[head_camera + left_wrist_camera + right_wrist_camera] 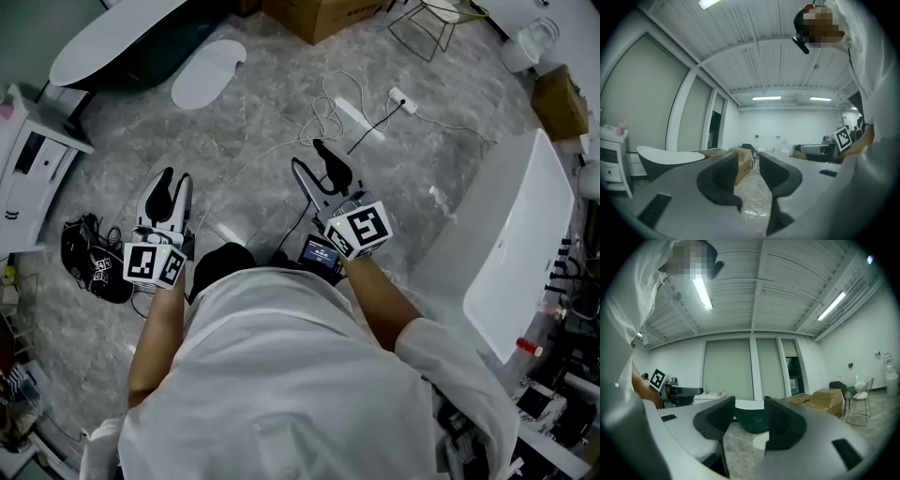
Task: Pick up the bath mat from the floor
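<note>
Marble floor (281, 122), bath mat (208, 72) beyond jaws

The bath mat (208, 72) is plain white against the grey, marbled floor (281, 117). The bathtub (117, 42) is dark outside and white on top. The cardboard box (323, 14) is brown. The left gripper (174, 178) and right gripper (309, 157) have black jaws and white cubes with black square markers.

Floor: grey marbled floor (272, 141) spread around the bathtub (122, 42).
Windows: tall blinded windows (729, 371) stood behind the bathtub.
Box: cardboard box (323, 17) sat near the bathtub.
Cabinet: white cabinet (28, 173) stood near the bathtub's end.
Light: 2 strip lights (702, 291) glowed on the ribbed ceiling (778, 282).
</note>
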Demonstrator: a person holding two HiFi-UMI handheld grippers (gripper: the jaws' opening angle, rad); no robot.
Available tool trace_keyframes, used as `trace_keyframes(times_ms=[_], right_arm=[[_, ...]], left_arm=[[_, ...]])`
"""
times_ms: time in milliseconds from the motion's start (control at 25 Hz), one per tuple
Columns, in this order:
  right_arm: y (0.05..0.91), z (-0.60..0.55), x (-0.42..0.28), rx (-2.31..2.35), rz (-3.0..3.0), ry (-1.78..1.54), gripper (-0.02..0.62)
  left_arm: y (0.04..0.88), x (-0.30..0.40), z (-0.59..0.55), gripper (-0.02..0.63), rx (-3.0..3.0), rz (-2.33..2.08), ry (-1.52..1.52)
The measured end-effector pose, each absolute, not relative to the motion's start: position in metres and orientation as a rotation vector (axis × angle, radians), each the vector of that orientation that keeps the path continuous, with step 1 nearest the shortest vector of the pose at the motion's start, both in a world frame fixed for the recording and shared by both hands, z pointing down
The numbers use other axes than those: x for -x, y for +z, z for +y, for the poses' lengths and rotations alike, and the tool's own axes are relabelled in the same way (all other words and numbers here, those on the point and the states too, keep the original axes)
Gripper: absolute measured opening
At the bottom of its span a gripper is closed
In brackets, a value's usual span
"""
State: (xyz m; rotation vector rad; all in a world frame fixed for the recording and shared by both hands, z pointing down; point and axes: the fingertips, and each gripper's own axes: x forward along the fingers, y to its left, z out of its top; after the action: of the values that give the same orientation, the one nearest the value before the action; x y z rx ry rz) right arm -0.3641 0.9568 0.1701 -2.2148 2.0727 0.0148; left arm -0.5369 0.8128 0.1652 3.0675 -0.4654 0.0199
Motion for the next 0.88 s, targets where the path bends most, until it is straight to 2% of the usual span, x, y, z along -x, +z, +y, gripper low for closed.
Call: trace_keyframes(times_ms=[280, 560, 880], right_arm=[[0.178, 0.949, 0.334, 2.249, 2.025, -0.019, 0.21], [0.197, 0.915, 0.273, 2.326, 1.978, -0.087, 0.21], [0.167, 0.816, 0.186, 2.356, 2.008, -0.065, 0.21]], left_arm=[[0.173, 0.511, 0.8, 0.135, -3.053, -0.423, 0.042], [0.195, 0.453, 0.74, 0.135, -3.017, -0.4, 0.031], [0.178, 0.372, 0.635, 0.137, -2.996, -0.417, -0.047]])
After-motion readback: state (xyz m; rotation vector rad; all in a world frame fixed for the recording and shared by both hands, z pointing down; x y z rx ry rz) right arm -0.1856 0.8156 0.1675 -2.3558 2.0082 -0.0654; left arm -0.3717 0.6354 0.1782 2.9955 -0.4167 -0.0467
